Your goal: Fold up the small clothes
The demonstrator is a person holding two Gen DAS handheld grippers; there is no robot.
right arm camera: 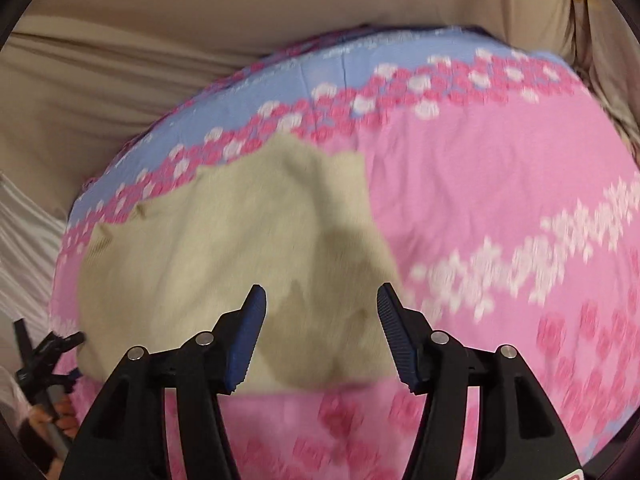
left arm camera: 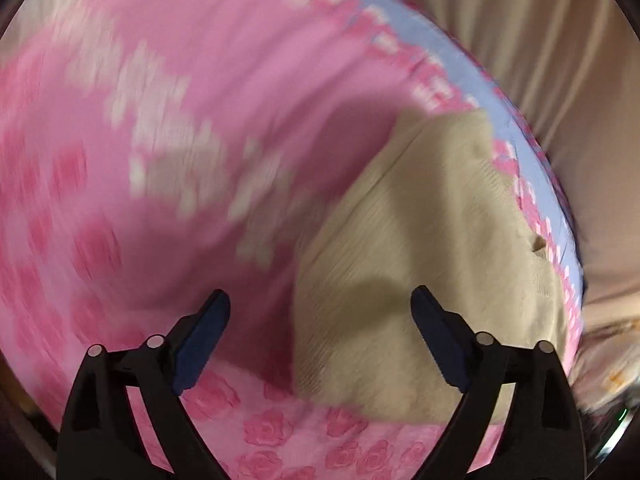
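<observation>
Beige garment lies on pink flowered bedspread, near its blue border. Looks partly folded, edges uneven; more folds and squaring likely left. Long axis runs roughly along border. Left gripper jaws wide apart, empty. Right gripper jaws apart over garment's near edge, gripping nothing.

A pink blanket with red roses, white flowers and a blue edge is spread out. Behind it hangs a wrinkled tan cloth.
</observation>
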